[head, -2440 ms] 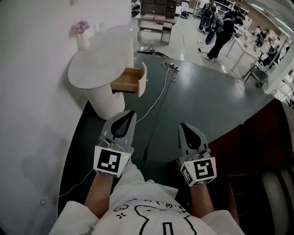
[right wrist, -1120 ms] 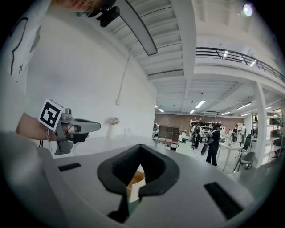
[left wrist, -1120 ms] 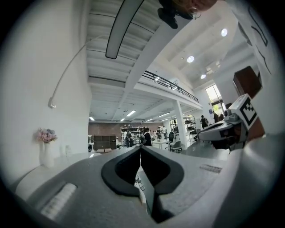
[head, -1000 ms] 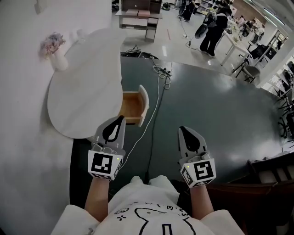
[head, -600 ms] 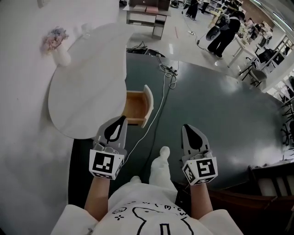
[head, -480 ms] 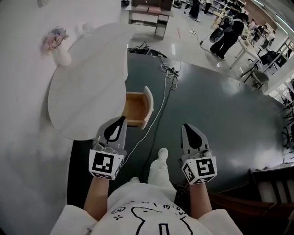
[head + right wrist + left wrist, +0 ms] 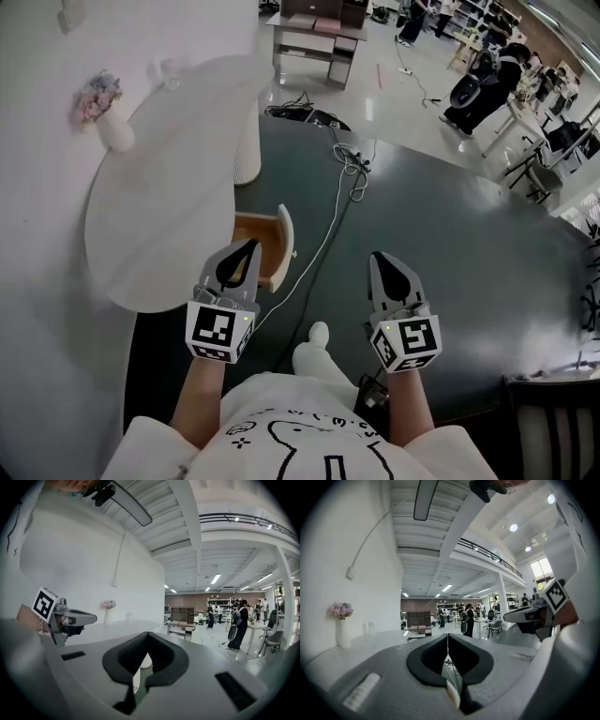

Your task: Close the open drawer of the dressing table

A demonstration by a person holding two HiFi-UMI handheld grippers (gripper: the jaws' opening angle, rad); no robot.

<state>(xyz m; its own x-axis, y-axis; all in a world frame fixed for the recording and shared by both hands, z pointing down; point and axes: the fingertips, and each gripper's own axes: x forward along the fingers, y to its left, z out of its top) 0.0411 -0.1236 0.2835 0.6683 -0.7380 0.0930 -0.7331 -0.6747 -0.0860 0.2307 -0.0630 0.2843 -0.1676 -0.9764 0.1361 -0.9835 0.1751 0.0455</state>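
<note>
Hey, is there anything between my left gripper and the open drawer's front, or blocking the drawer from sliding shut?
Nothing visible. The left gripper is right beside the drawer, jaws together. A white cable lies on the floor beyond its front, outside its path.

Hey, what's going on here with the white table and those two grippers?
A person stands beside a white dressing table with a gripper in each hand. The table's drawer is pulled out and not yet closed. The left gripper is held close to the drawer, apparently not touching it. The right gripper is off to the side, over the dark floor. Both grippers are shut and hold nothing.
</note>
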